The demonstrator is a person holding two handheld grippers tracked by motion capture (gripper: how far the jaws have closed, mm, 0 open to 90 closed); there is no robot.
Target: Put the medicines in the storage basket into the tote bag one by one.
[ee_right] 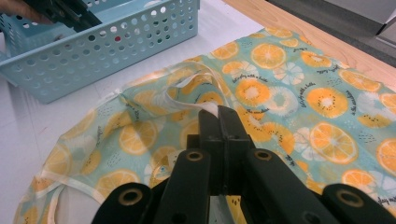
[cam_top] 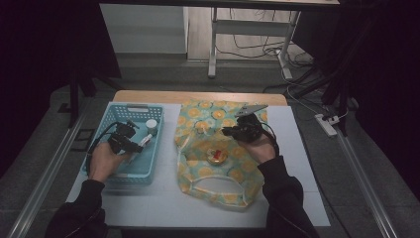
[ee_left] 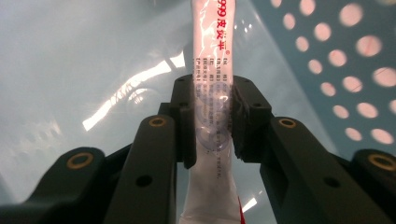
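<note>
Black jaws of the left gripper (ee_left: pixel 211 116) are pressing on both sides of one white tube (ee_left: pixel 211 93) printed with red and grey characters, the grip taken about midway along its length; the tube is lying inside the one blue perforated basket (cam_top: pixel 111 174), over the pale floor close to a holed wall. In the high view the left gripper (cam_top: pixel 130 141) is sitting within that basket at the left of the table, a hand (cam_top: pixel 103 161) behind it. One small white-capped container (cam_top: pixel 151 124) is standing in the far part of the basket, apart from the tube (cam_top: pixel 145 140). At the middle of the table one cloth bag (cam_top: pixel 218 148) printed with orange slices on green is lying flat, its two handle loops towards the near edge, and one small round yellow item with a red centre (cam_top: pixel 217 155) is resting on it; what it is cannot be told. The right gripper (ee_right: pixel 219 122) is holding its two jaws fully together, pinching a pale fold of the bag (ee_right: pixel 299 93) at the tips. In the high view this gripper (cam_top: pixel 237 132) is sitting over the bag's right part. One white mat (cam_top: pixel 297 148) is covering the wooden table (cam_top: pixel 198 96), whose bare strip is showing at the far edge.
</note>
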